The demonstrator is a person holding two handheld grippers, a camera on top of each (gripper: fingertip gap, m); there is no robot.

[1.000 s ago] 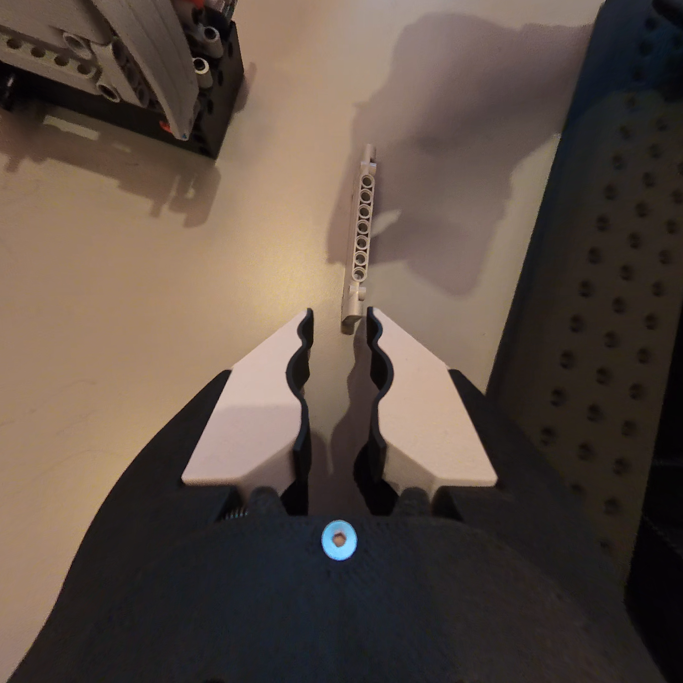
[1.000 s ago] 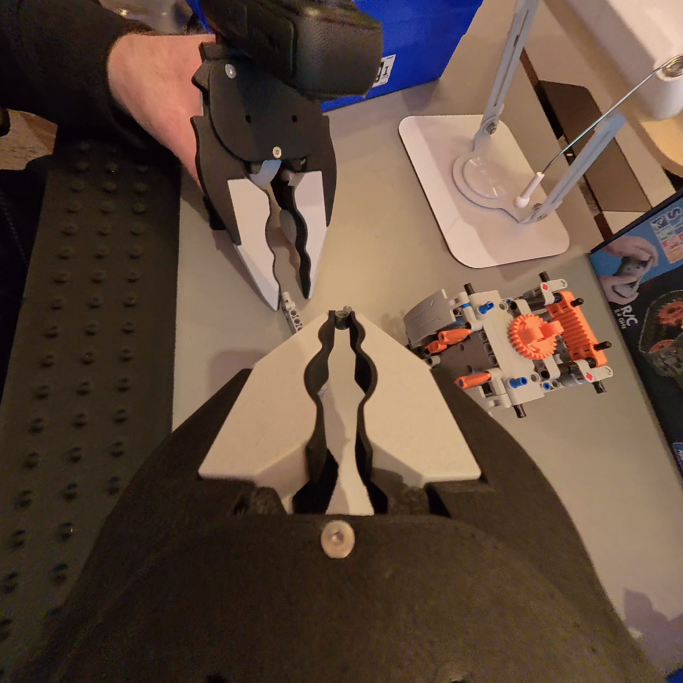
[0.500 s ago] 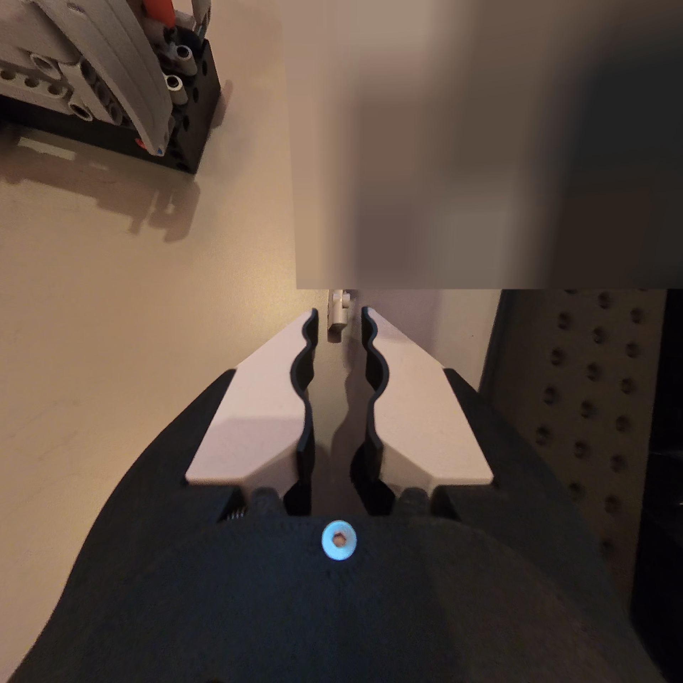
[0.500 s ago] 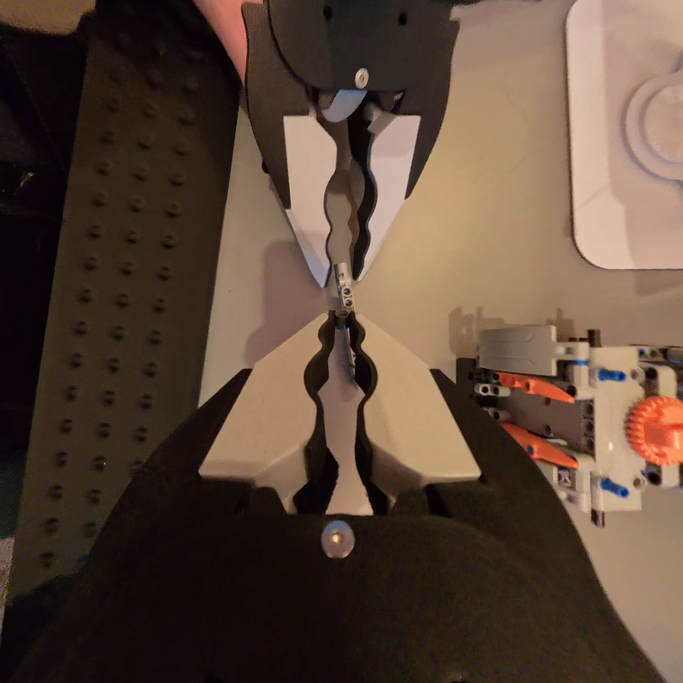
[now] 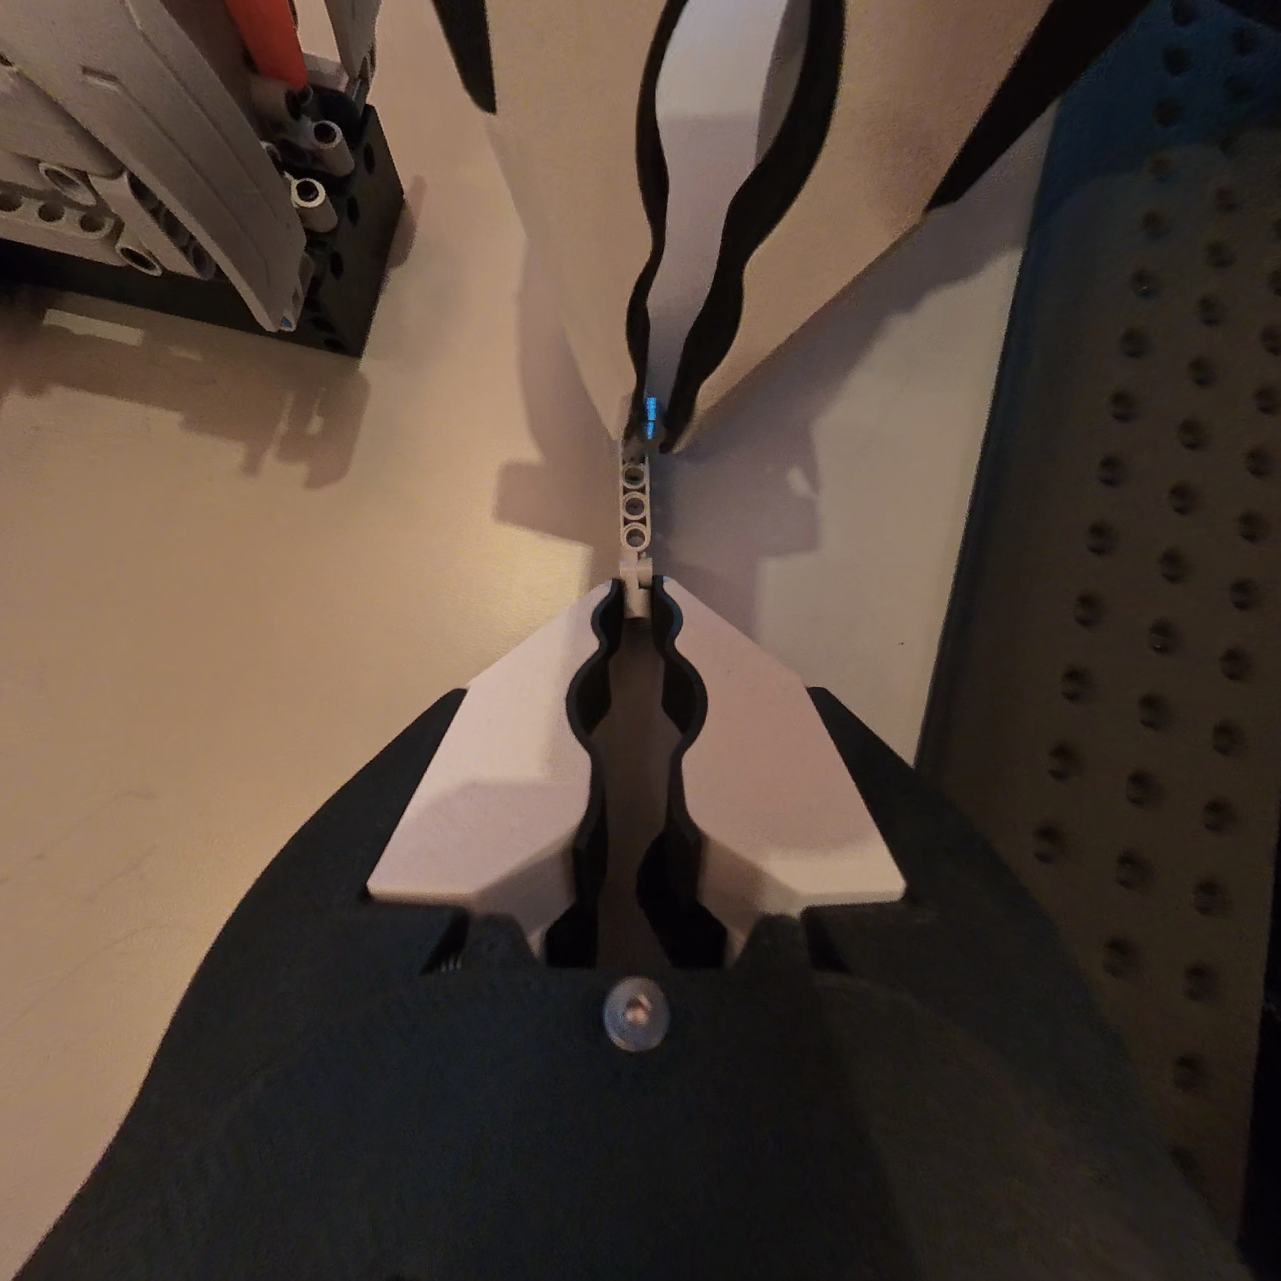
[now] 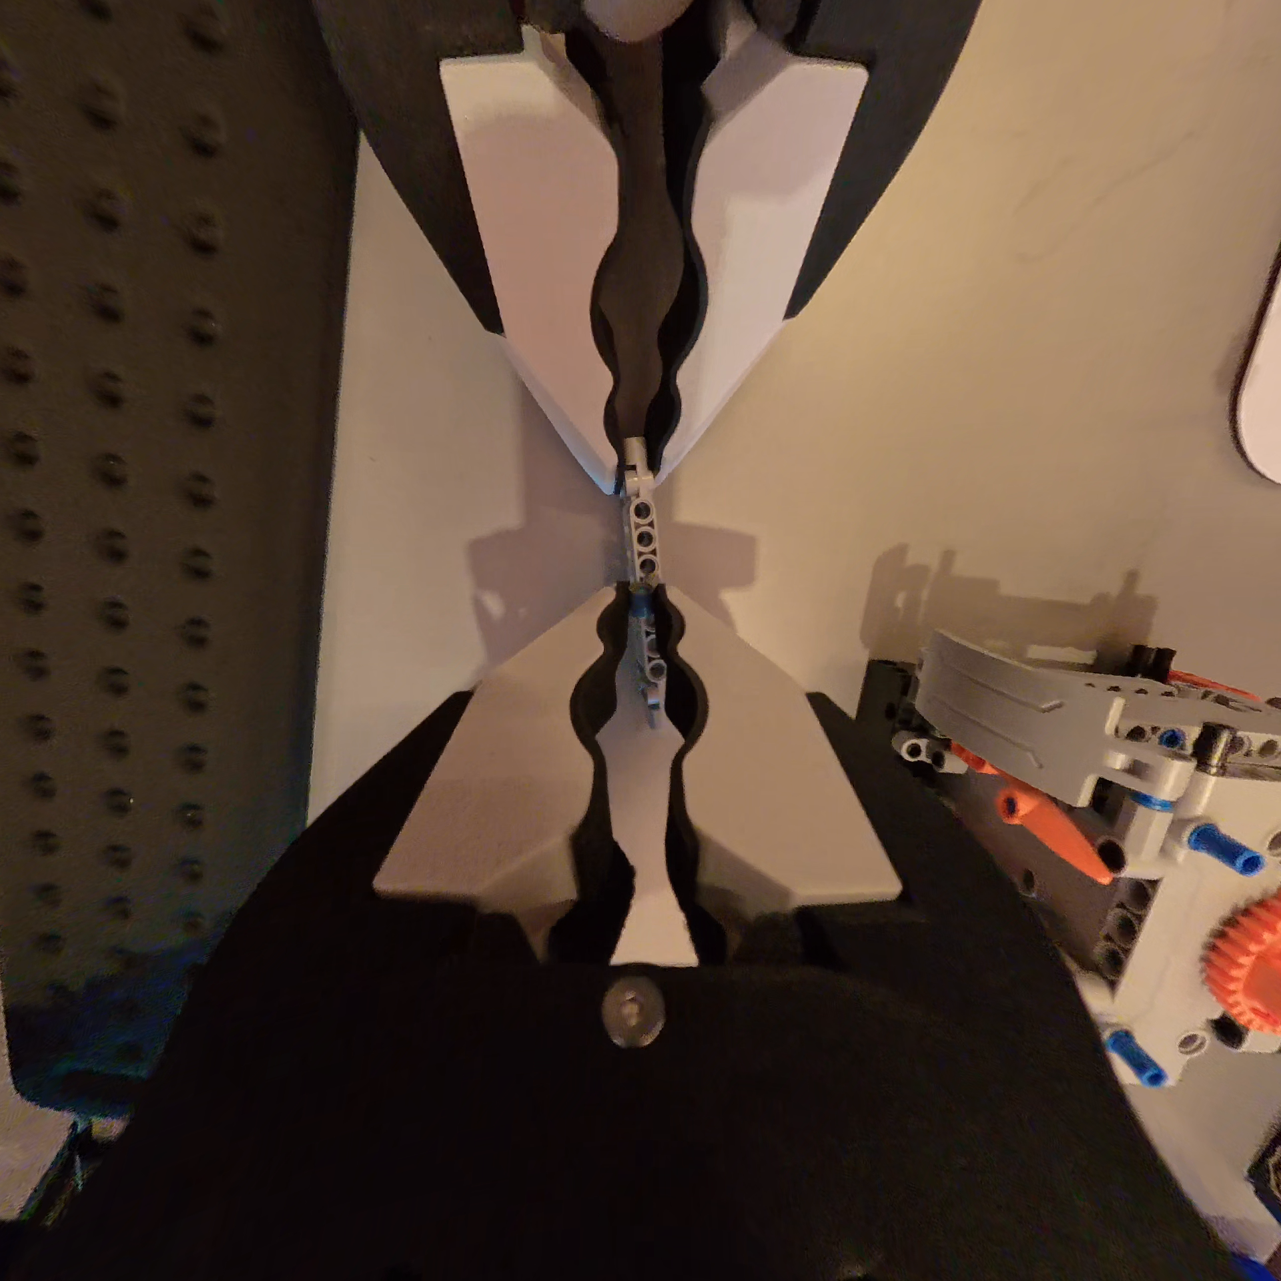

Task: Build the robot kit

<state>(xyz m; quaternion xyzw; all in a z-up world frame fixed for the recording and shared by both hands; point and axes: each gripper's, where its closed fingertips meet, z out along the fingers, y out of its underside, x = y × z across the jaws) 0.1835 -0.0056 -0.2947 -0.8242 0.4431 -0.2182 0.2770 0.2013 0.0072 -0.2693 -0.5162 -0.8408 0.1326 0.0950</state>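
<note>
A thin grey beam with holes [image 5: 633, 504] lies along the pale table between the two grippers. My left gripper [image 5: 636, 597] is shut on its near end stub. My right gripper [image 5: 650, 426] comes in from the top of the left wrist view, shut on a small blue pin [image 5: 650, 410] that sits at the beam's far holes. In the right wrist view the right gripper [image 6: 641, 590] holds the blue pin [image 6: 641, 607] over the beam [image 6: 645, 537], and the beam's other end runs under its fingers. The left gripper [image 6: 634, 470] faces it, clamped on the beam's end.
A grey, black and orange brick-built model [image 5: 208, 208] stands to the left of the left gripper; it also shows at the right of the right wrist view [image 6: 1109, 797]. A black studded mat [image 5: 1144, 624] borders the table [image 6: 138, 485]. A white lamp base edge [image 6: 1261, 416] shows at the far right.
The left gripper has closed on the beam's near end. The right gripper has moved in close with the blue pin, so the two grippers now stand tip to tip over the beam.
</note>
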